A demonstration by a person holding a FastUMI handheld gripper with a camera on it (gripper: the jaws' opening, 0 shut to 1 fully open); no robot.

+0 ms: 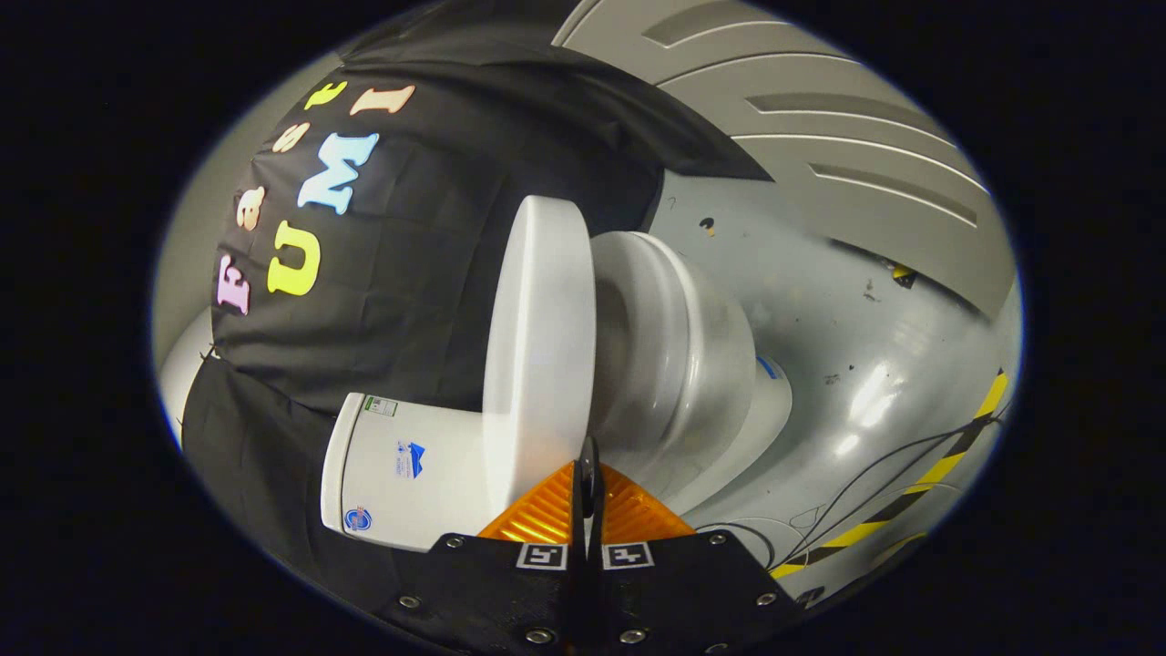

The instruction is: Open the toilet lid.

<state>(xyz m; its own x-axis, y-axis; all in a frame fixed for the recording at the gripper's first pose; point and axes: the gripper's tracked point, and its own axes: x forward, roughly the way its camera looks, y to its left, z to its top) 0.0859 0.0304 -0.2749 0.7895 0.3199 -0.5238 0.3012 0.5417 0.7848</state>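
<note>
The view is rolled on its side. A white toilet stands on the grey floor, with its tank (401, 469) against the black cloth wall. The white lid (537, 337) lies flat against the seat and bowl (679, 364), with a narrow dark seam between them. My gripper (588, 469) is shut, its fingers pressed together with nothing visible between them. Their tips sit right at the lid's rim, at the seam between lid and bowl, on the side close to the tank. Whether they touch the rim I cannot tell.
The glossy grey floor (820, 301) stretches beyond the bowl. Black cables (874, 474) and a yellow-and-black tape strip (947, 465) run across it near the toilet's base. A grey ribbed wall panel (820, 118) stands farther off.
</note>
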